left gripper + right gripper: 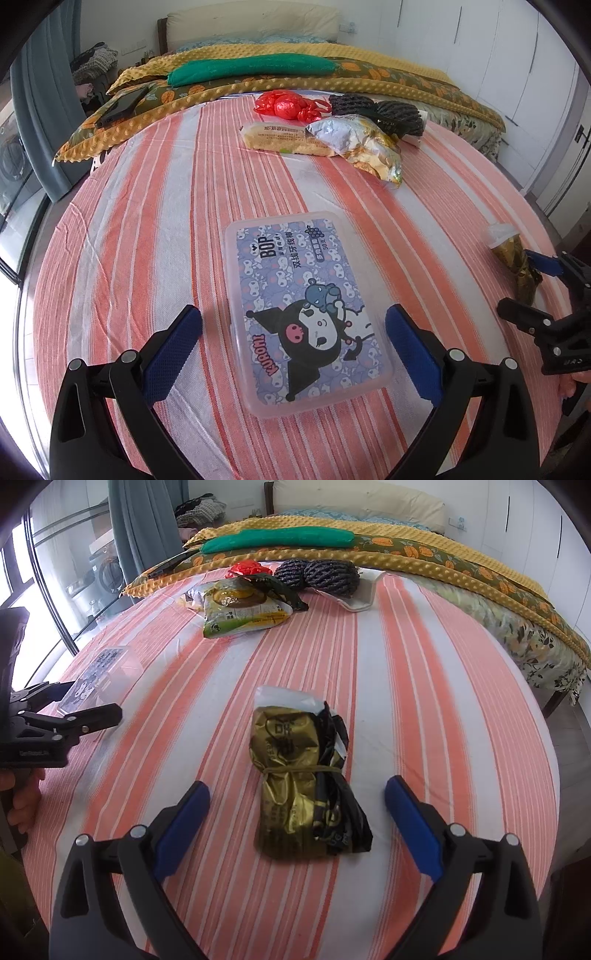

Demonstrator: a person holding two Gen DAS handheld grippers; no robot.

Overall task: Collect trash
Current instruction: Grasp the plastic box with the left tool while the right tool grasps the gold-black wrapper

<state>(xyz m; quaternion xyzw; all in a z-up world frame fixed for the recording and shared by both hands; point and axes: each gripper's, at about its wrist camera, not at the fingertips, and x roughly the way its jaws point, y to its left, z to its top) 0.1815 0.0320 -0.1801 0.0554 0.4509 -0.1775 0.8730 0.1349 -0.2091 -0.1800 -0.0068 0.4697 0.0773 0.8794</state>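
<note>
- The left gripper (293, 338) has its blue fingers (171, 354) wide open and holds nothing. The plastic floss-pick box (306, 310) with a cartoon lid lies flat on the striped table (147, 221), right between them, near the table's near edge.
- The right gripper (297, 818) is wide open too and holds nothing. The gold wrapper bundle (299, 779) lies between its fingers, also near the near edge.
- The bundle is crinkly foil bags tied round the middle with a band. It looks light and soft, and it will likely squash when squeezed. I think the tied middle is the best spot to grab, as the loose ends may slip out.
- The box looks hard, smooth and light. It may be slippery, so a grip across its two long sides seems safest.
- More trash sits by the far edge of the table: a yellow snack bag (365, 147), a wrapped cake bar (284, 138), a red plastic bag (288, 105) and a dark mesh roll (380, 110).
- A bed with a yellow blanket (295, 62) is behind the table.
</note>
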